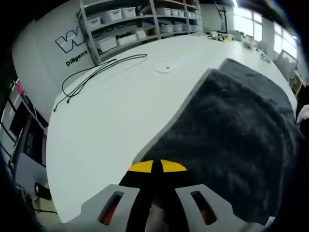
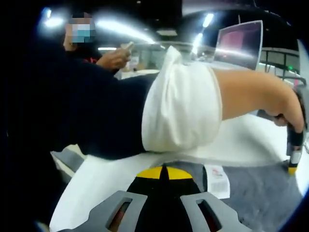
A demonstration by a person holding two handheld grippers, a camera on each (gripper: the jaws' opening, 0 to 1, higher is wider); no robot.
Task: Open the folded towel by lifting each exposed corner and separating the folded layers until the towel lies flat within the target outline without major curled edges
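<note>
A dark grey towel (image 1: pixel 236 135) lies on the white table (image 1: pixel 111 111), with a lighter grey band (image 1: pixel 181 108) running along its left edge. My left gripper (image 1: pixel 157 166) is at the towel's near corner. Its yellow-tipped jaws are pressed together on the cloth. In the right gripper view the towel (image 2: pixel 260 193) shows a white care label (image 2: pixel 217 181). My right gripper (image 2: pixel 164 172) is shut at the towel's edge just left of that label. The left gripper (image 2: pixel 292 166) enters from the right of that view, tip down on the towel's far edge.
A black cable (image 1: pixel 96 72) loops over the far part of the table, and a small flat white object (image 1: pixel 164 69) lies beyond the towel. Shelves with bins (image 1: pixel 135 24) line the back. A person's arm in a white sleeve (image 2: pixel 183 106) spans the right gripper view, with a monitor (image 2: pixel 239 43) behind.
</note>
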